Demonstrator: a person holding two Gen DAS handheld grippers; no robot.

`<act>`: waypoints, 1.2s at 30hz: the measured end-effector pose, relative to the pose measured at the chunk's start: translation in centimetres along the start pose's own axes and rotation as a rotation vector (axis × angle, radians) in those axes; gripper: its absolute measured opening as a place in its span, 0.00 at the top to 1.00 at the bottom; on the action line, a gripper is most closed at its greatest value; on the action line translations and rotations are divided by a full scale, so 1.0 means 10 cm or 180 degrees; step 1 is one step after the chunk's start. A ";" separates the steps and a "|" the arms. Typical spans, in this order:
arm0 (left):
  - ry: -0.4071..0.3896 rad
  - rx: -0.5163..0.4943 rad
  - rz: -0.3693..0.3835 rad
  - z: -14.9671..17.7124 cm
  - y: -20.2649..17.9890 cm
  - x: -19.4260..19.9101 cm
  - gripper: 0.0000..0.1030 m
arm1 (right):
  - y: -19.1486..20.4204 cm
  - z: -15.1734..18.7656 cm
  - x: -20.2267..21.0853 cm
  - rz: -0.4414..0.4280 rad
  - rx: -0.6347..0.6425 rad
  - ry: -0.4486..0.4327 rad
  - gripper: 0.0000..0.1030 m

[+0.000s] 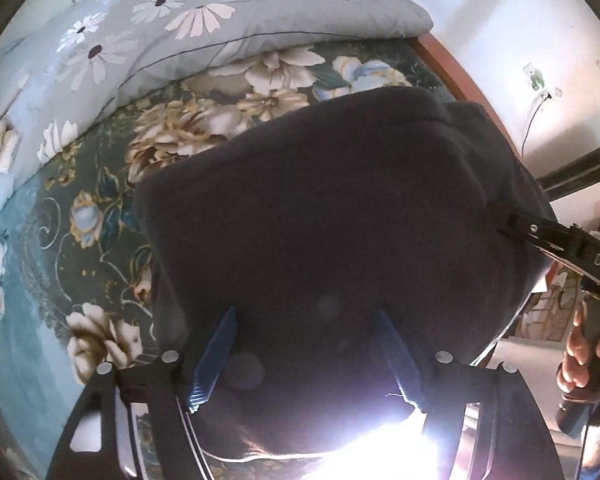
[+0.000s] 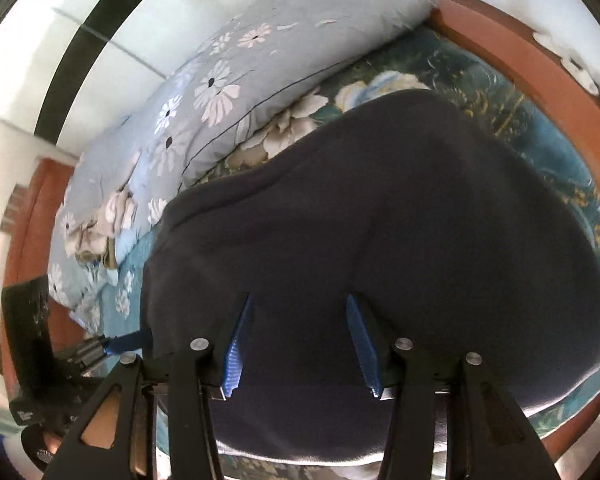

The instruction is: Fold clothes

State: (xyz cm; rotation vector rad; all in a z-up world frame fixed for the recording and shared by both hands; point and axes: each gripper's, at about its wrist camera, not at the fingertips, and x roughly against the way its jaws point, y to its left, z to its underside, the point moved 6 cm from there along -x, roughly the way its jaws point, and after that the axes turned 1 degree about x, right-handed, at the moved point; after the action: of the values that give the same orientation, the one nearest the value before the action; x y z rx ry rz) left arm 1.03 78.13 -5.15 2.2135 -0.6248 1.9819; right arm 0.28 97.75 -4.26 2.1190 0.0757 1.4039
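A dark navy garment (image 1: 332, 208) lies folded on the floral bedspread (image 1: 72, 248); it also fills the right wrist view (image 2: 380, 220). My left gripper (image 1: 306, 316) is open, its blue fingers (image 1: 216, 356) spread over the garment's near edge with nothing between them. My right gripper (image 2: 298, 300) is open too, its blue fingers (image 2: 360, 340) spread above the garment's near part. In the left wrist view the right gripper (image 1: 512, 226) comes in from the right and touches the garment's right edge. In the right wrist view the left gripper's blue fingertip (image 2: 128, 344) touches the garment's left edge.
A grey daisy-print duvet (image 1: 160, 28) is bunched along the bed's far side. A red-brown wooden bed frame (image 2: 512, 32) runs along the right. A white wall with a socket and cable (image 1: 540, 88) stands beyond. Strong glare (image 1: 388, 456) hides the near bottom of the left view.
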 end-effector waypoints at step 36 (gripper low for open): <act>-0.0709 0.0133 0.0081 0.91 0.40 1.11 0.00 | 0.83 1.38 0.55 0.0363 0.0150 -0.0338 0.19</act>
State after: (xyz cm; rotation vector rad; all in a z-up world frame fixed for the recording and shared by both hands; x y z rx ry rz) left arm 8.71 68.81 3.52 2.4855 -0.6436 1.7890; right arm 12.32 86.80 0.68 2.2642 -0.0554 1.3628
